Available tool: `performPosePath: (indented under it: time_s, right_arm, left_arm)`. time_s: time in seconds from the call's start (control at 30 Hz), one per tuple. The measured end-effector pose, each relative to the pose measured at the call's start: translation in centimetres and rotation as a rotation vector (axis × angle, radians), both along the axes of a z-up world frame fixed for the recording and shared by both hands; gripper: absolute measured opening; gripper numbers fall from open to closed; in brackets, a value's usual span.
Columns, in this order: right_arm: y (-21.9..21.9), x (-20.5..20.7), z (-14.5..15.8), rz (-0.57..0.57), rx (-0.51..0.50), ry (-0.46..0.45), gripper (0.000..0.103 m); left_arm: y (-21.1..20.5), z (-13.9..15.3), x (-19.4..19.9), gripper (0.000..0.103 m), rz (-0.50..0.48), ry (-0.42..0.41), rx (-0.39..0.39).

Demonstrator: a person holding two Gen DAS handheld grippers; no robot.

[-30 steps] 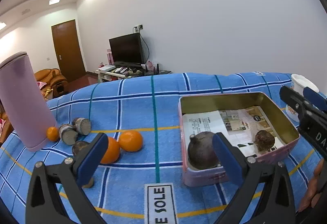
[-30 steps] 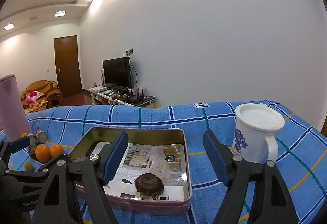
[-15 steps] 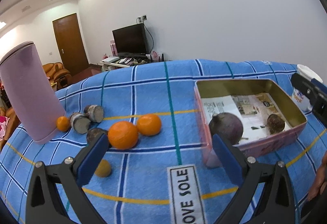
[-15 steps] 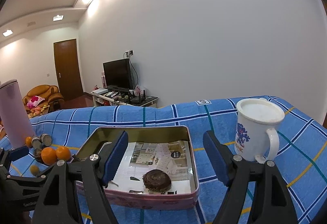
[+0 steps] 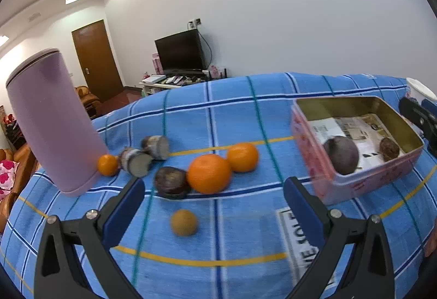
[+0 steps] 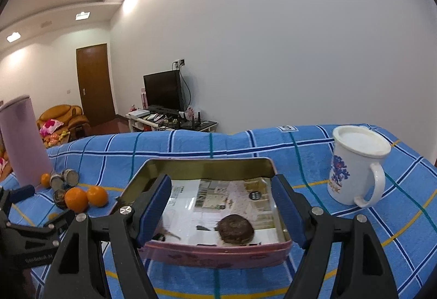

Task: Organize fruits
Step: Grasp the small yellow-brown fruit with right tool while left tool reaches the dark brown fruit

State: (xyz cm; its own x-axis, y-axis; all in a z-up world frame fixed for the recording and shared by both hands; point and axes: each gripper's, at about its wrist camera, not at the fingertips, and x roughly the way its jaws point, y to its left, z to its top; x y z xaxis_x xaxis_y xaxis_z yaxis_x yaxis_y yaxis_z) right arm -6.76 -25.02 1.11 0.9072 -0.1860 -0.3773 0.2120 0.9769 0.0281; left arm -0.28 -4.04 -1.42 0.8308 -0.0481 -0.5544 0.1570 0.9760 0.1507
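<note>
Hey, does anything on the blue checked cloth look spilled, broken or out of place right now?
Nothing spilled or broken. The white lidded mug and tall pink tumbler stand upright. The odd bit is sorting: two dark fruits sit in the pink metal tin, while the oranges lie loose on the cloth.

Both wrist views look forward and slightly down along their fingers (image 5: 124, 206), close over the blue checked cloth (image 5: 235, 113). They share the pink tin (image 6: 218, 252), the oranges (image 5: 209, 173) and the purple cylinder (image 6: 23, 143).
</note>
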Motion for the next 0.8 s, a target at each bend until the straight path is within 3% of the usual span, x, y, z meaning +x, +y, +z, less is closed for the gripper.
performPosePath:
  time_s: [0.47,0.8]
  right_arm:
    - [5.7,1.8,-0.7,0.094,0.033,0.057,0.077]
    - [10.9,3.5,-1.3,0.189,0.044,0.114,0.077]
  left_arm:
    - [6.0,0.3,1.9,0.103,0.079,-0.005,-0.052]
    - [13.2,0.2,4.6,0.103,0.200,0.079,-0.077]
